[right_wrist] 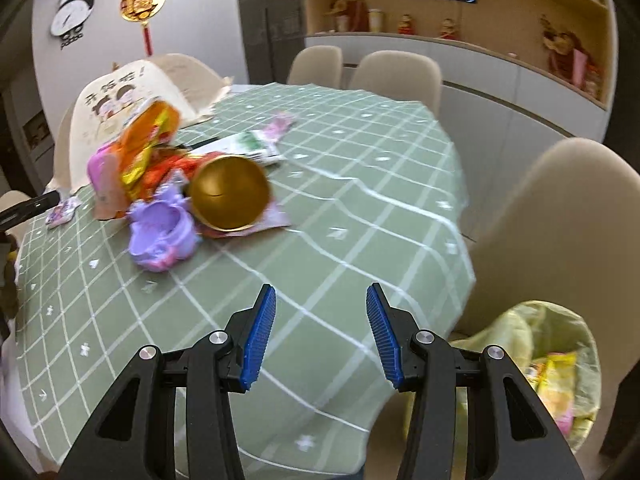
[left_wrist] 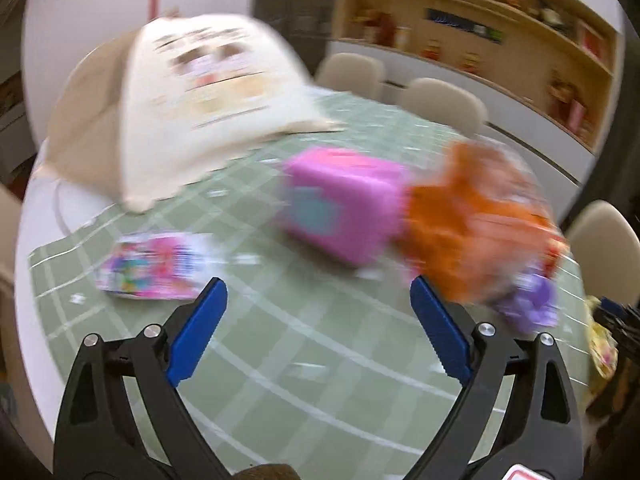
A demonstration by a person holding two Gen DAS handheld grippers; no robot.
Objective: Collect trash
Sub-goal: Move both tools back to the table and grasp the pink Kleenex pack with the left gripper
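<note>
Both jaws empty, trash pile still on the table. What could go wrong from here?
1. The gold ball is round and may roll off the table if nudged.
2. The bin sits below the table edge beside a chair; a drop could miss.
3. The left view is blurred; aiming at the pink box is unreliable.

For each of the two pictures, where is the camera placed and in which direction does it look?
Left wrist: on the left gripper, facing down across the green tablecloth at blurred trash; only its open fingers show.
Right wrist: on the right gripper, facing the table's trash pile and bin; open fingers show.
Shared: purple container, tablecloth.
</note>
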